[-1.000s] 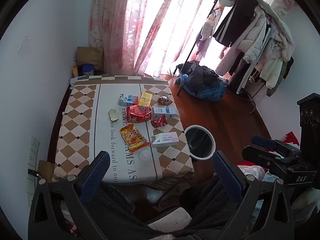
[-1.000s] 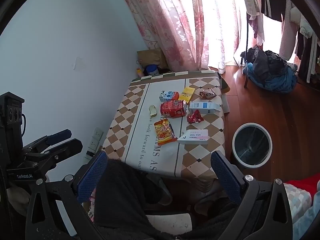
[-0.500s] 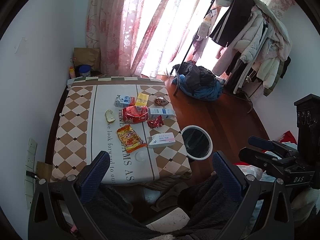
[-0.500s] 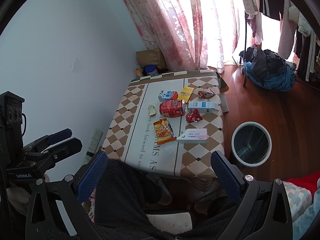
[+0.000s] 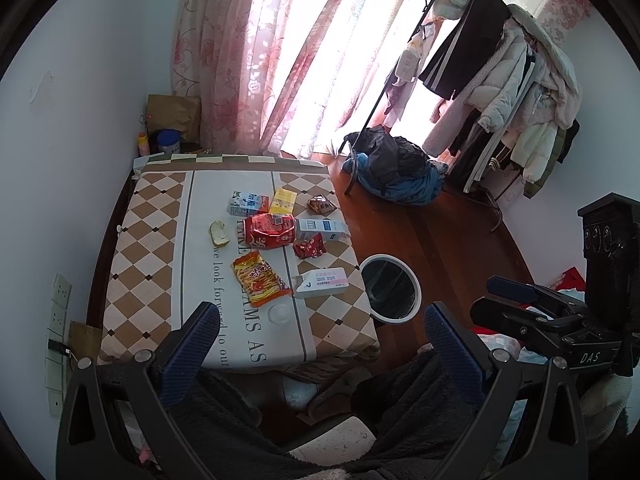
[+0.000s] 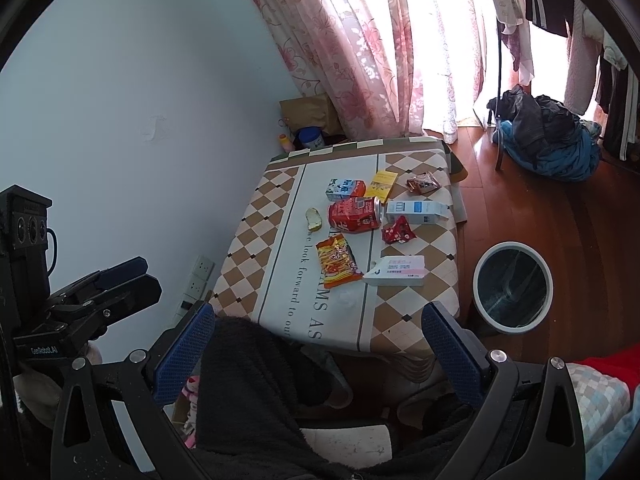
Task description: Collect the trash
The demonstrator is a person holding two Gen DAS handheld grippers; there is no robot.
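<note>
Nothing collected yet by the look of it: left claw [image 5: 320, 344] and right claw [image 6: 320, 344] both hang spread and empty, all the trash sits mid-bench [image 6: 256, 248], and the bin [image 6: 513, 287] waits at the bench's 3 o'clock.

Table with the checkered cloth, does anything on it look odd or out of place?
Yes. Litter is strewn across the checkered tablecloth: a dented red drink can lying on its side, a crumpled orange snack bag, small cartons and a piece of bread. The white-rimmed round bin stands beside the table on the floor.
</note>
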